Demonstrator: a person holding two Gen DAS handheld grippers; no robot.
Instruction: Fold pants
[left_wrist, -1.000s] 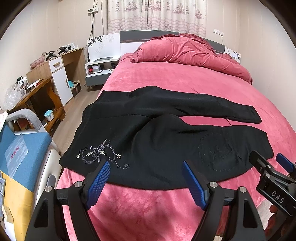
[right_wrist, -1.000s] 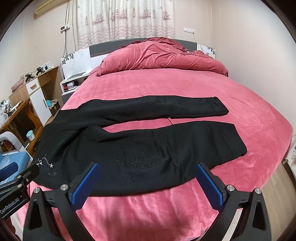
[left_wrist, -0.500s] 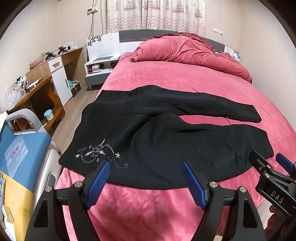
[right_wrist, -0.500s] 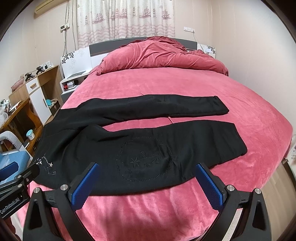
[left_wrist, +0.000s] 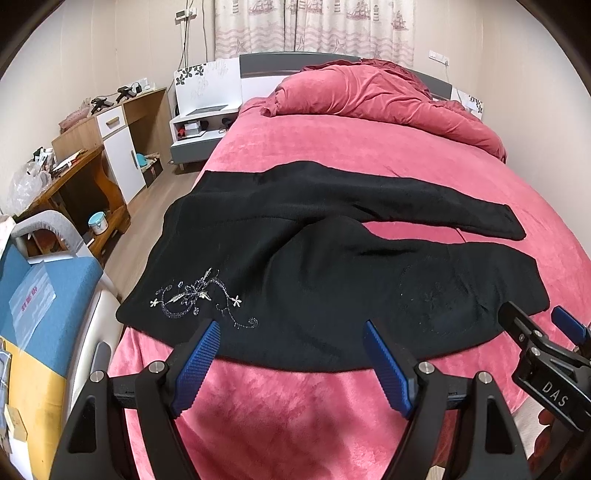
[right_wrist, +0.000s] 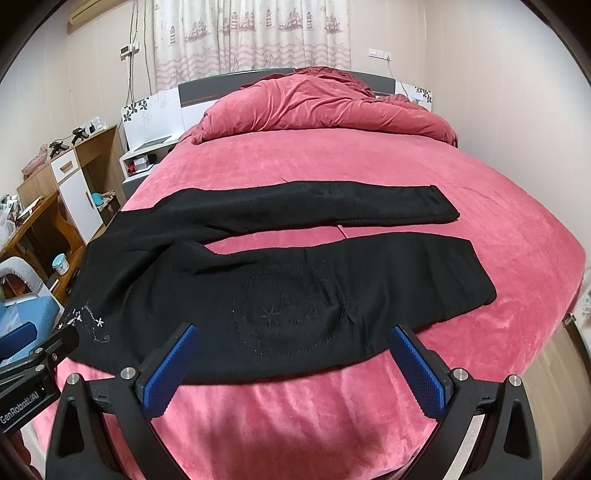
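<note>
Pants laid out, almost nothing has moved

Pants (left_wrist: 317, 266) lie spread flat across the near part of the bed (left_wrist: 369, 158), waist toward the left side by the embroidered sprig (left_wrist: 201, 295), both legs running off to the right with a strip of pink cover showing between them. Against the views from a second ago I see next to no change: the garment has the same outline, and my two cameras have only crept a touch, so the black cloth sits a hair differently in frame. From that I judge the fold has not begun and I am only lining up.

My left gripper (left_wrist: 291, 354) hangs released, jaws wide, over the near hem below the waist, touching nothing. My right gripper (right_wrist: 295, 360) is equally spread and empty, above the near leg's stitched circle (right_wrist: 291, 310). Neither pad has met fabric yet.
</note>
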